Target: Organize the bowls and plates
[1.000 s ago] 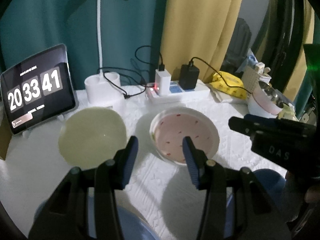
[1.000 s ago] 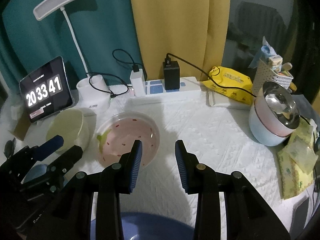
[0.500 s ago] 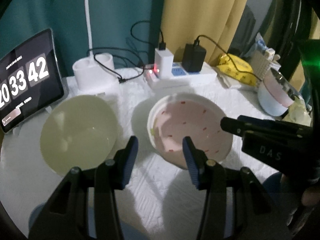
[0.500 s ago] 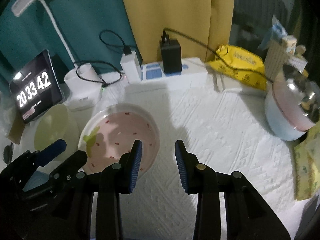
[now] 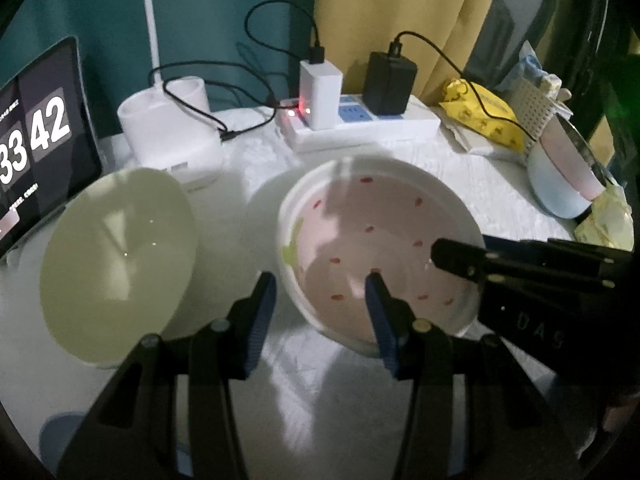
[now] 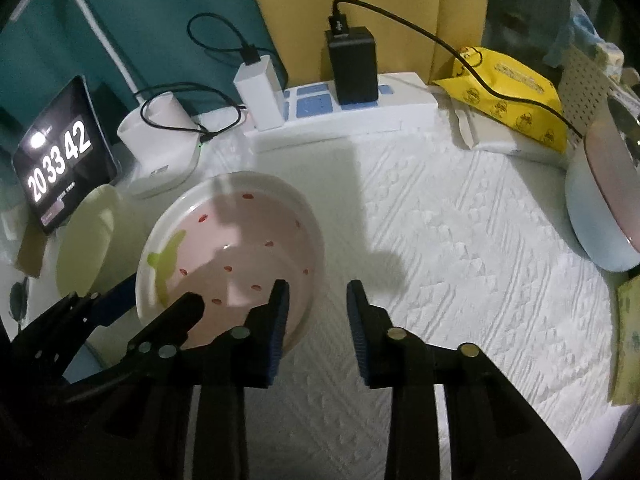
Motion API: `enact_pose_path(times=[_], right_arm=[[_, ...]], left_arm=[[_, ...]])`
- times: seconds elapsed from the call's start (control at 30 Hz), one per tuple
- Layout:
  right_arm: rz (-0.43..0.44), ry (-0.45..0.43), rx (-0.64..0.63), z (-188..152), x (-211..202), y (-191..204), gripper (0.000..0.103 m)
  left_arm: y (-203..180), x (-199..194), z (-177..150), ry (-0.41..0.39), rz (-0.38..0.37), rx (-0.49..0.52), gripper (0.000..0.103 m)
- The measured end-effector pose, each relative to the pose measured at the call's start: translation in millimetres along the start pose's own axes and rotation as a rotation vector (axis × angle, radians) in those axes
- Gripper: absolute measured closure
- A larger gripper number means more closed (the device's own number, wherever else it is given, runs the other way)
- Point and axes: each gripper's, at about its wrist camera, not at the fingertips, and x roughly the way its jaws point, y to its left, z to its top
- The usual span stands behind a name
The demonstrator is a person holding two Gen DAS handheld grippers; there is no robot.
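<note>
Left wrist view first: the left gripper (image 5: pixel 320 300) is held open, angled down, its jaws straddling the near-left rim of the pink plate (image 5: pixel 376 240) at the tabletop's middle; nothing is clamped.

Right wrist view: the right gripper (image 6: pixel 316 314) is seen closing over the plate's right rim, its left finger over the plate and its right finger outside the rim above bare tabletop (image 6: pixel 460 240); the rim appears not yet pinched.

The dark rectangular tablet screen (image 6: pixel 64 148), propped left of the white power strip (image 6: pixel 340 116), shows white flip-clock digits "20 33 42"; the small line beneath them is too blurred to read. In the left wrist view only "33 42" fits on that screen (image 5: pixel 40 136). The black body of the right gripper (image 5: pixel 536 332) carries faint letters "DAS".
</note>
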Motion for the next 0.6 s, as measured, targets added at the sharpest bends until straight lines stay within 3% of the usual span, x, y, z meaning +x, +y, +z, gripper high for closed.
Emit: enact_pose_path(times=[0.1,0.27,0.6], right_arm=[[-0.004,-0.021,-0.028,-2.1,-0.6,5.2,0.086],[-0.025,-0.038,-0.052,-4.8,-1.9,9.2,0.087],[-0.026,-0.087,-0.051,-7.5,-16.9,11.9,0.087]], left_arm=[[-4.1,0.2,-0.9,-0.010,0.001,0.022,0.060],[-3.3,-0.5,-2.0,-0.020,0.013,0.016,0.066],[-5.4,-20.3,-0.6,-0.072,0.024,0.019,0.066]])
